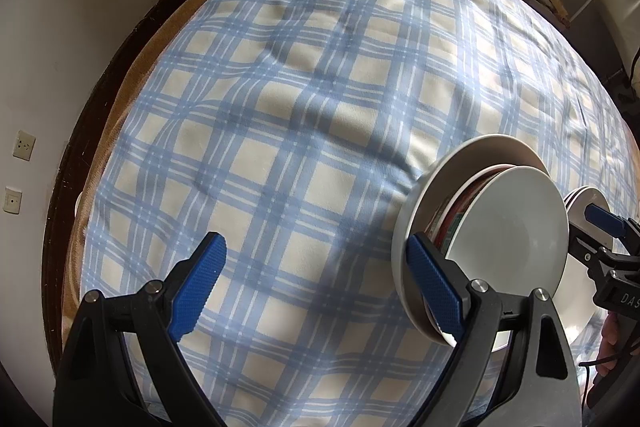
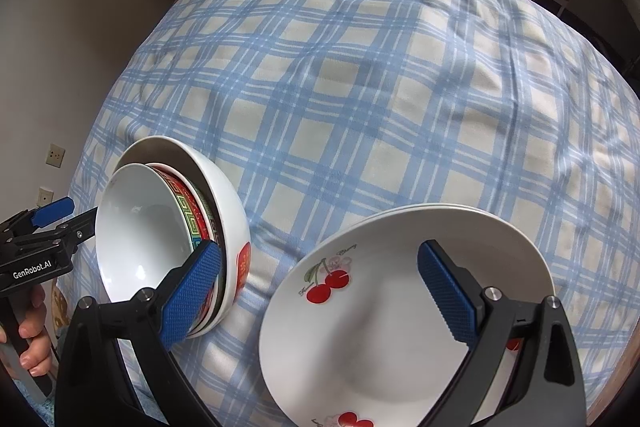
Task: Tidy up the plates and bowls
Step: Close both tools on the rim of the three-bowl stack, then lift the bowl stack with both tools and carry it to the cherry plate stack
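Near the end, by the look of it: bowls (image 2: pixel 172 239) nested, plates (image 2: pixel 400 307) stacked just right of them on the checked cloth (image 1: pixel 280 127). Left gripper (image 1: pixel 316 283) wide, empty; right gripper (image 2: pixel 320 291) wide, empty. Next, probably only checking.

Open left tongs (image 1: pixel 316 287) over plaid cloth (image 1: pixel 280 107), nested bowls (image 1: pixel 480 227) beside, perhaps touching

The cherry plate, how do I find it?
Look on the blue checked blanket. Two groups of dishes sit there: nested bowls and a pile of plates. The cherry plate tops the pile, white with red cherries painted on its rim.
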The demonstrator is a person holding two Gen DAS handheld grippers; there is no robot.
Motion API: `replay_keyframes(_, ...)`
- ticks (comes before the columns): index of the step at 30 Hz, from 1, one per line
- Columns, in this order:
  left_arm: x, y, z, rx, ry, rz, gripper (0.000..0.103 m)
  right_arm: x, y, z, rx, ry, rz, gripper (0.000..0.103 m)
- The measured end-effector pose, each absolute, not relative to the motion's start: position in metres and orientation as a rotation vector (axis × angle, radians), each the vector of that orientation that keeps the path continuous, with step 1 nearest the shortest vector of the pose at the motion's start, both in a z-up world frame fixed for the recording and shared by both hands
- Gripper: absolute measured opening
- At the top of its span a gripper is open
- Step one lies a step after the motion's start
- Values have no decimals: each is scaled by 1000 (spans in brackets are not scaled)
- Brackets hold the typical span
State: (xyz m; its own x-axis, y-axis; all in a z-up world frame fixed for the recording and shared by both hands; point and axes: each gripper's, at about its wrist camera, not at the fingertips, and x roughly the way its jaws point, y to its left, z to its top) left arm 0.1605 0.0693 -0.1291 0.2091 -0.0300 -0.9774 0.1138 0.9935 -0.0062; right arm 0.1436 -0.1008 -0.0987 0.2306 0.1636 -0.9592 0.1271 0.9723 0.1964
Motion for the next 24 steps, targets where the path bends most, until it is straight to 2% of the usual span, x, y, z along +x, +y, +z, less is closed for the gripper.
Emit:
replay_keyframes(6,162,71,-130,58,1363,-105,90,144,-98,-98,206,1335,8,102)
replay_keyframes(10,161,68,-129,81,1342,-109,90,144,-93,-93,192,1317,27,87)
replay_keyframes(12,160,65,-127,99,1327,-116,86,144,-89,-90,178,1305,32,80)
replay_keyframes(14,159,62,-126,90,1327,-151,70,144,-84,-87,175,1293,59,61)
replay_keyframes(15,158,61,-125,82,1328,-169,65,144,-82,-86,181,1290,75,55)
replay_keyframes(17,156,57,-124,79,1330,-211,46,144,-77,-85,187,1288,104,38)
replay_keyframes(18,156,54,-124,81,1327,-226,42,144,-75,-84,188,1287,119,33)
replay_keyframes(19,154,51,-123,85,1322,-237,36,143,-72,-84,190,1286,133,23)
replay_keyframes(20,153,50,-122,79,1322,-255,28,143,-69,-83,194,1288,146,16)
replay_keyframes(22,152,48,-123,61,1326,-276,20,143,-66,-83,194,1290,154,11)
replay_keyframes(24,152,46,-123,58,1326,-278,19,143,-63,-83,200,1290,155,6)
